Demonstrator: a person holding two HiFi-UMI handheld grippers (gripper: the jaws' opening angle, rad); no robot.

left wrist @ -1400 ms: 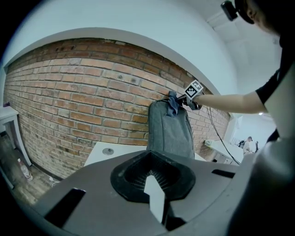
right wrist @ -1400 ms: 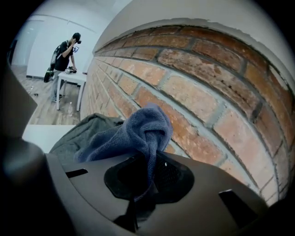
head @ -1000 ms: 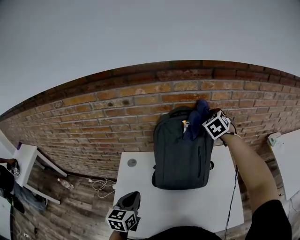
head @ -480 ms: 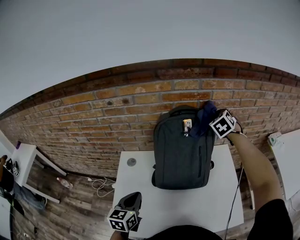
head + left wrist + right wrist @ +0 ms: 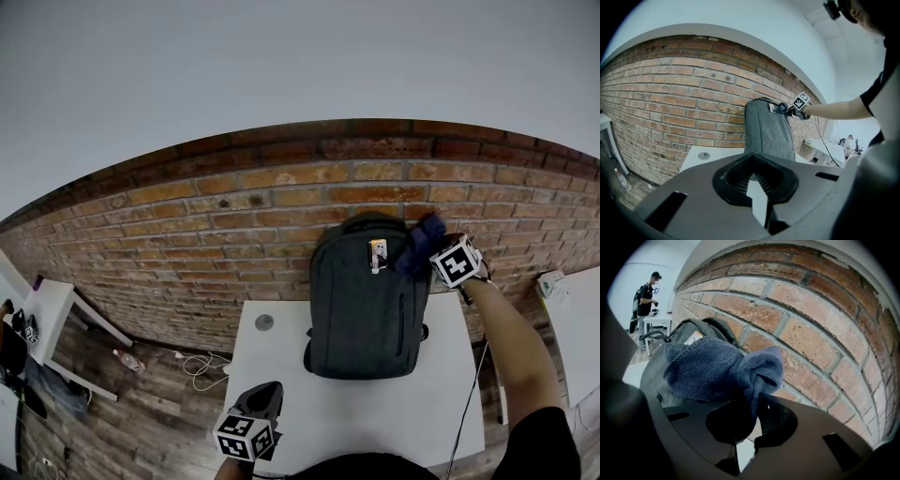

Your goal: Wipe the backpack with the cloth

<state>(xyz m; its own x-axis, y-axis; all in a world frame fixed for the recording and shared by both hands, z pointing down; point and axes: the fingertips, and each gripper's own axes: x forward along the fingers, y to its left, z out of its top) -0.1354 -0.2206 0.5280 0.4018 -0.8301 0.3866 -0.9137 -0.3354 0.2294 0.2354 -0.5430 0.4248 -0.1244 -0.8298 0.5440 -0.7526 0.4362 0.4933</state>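
Nearest us, the left gripper (image 5: 265,394) hangs low over the near edge of the table (image 5: 272,366), in the same place as a second ago. Its jaws are drawn together with nothing between them, and it takes no part in the wiping.

Further out, the backpack (image 5: 361,309) stands upright on the table with its back against the brick wall (image 5: 234,216). It has not shifted.

At the top of the backpack, the right gripper (image 5: 435,256) has its jaws clamped on the cloth (image 5: 422,246), a bunched blue towel whose loose folds bulge out ahead of the jaws. Over the last second this gripper has travelled to our right. The cloth lay over the middle of the top edge and covered part of a small tag (image 5: 378,251). Now it sits at the top right corner and the tag is fully exposed. In the right gripper view the cloth (image 5: 712,371) rests against the grey fabric with the wall just behind it.

We judge that one stroke along the top edge is ending and that the wide front panel is still to be wiped.
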